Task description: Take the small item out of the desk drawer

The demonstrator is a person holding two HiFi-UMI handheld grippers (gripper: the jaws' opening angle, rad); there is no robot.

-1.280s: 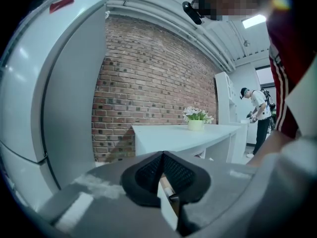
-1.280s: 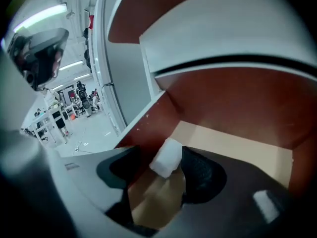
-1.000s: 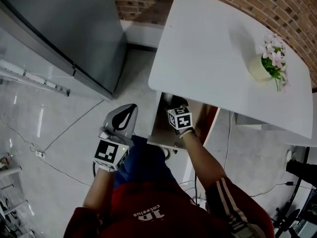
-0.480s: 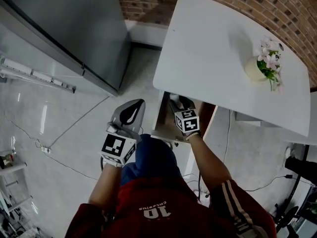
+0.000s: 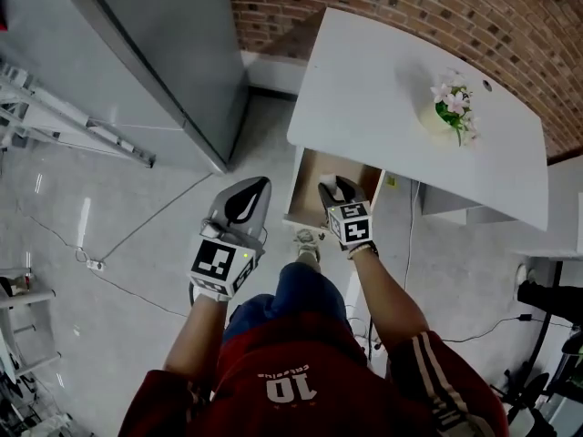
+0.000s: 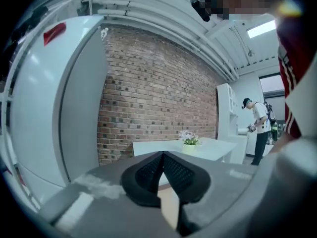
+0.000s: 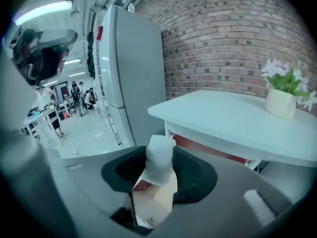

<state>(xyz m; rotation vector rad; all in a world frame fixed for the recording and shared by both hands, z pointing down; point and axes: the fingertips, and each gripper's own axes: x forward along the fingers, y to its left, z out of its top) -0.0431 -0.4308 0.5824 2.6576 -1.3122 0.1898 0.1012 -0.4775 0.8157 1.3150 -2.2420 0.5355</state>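
Right gripper (image 5: pixel 333 190) jaws clamped on white item (image 7: pixel 159 157) above open drawer (image 5: pixel 310 176), left gripper (image 5: pixel 253 189) jaws together, flower pot (image 5: pixel 441 116) on tabletop (image 5: pixel 373 80)

The flower pot (image 5: pixel 444 116) stands on the desk (image 5: pixel 383 89), drawer (image 5: pixel 310 185) beneath (fridge (image 5: pixel 155 53) left).

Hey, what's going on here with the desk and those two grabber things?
A person works with a gripper in each hand at a white desk whose drawer is pulled open. The right gripper is clamped on a small white item, held over the open drawer. The left gripper is shut and empty, off to the drawer's left. A flower pot stands on the desk.
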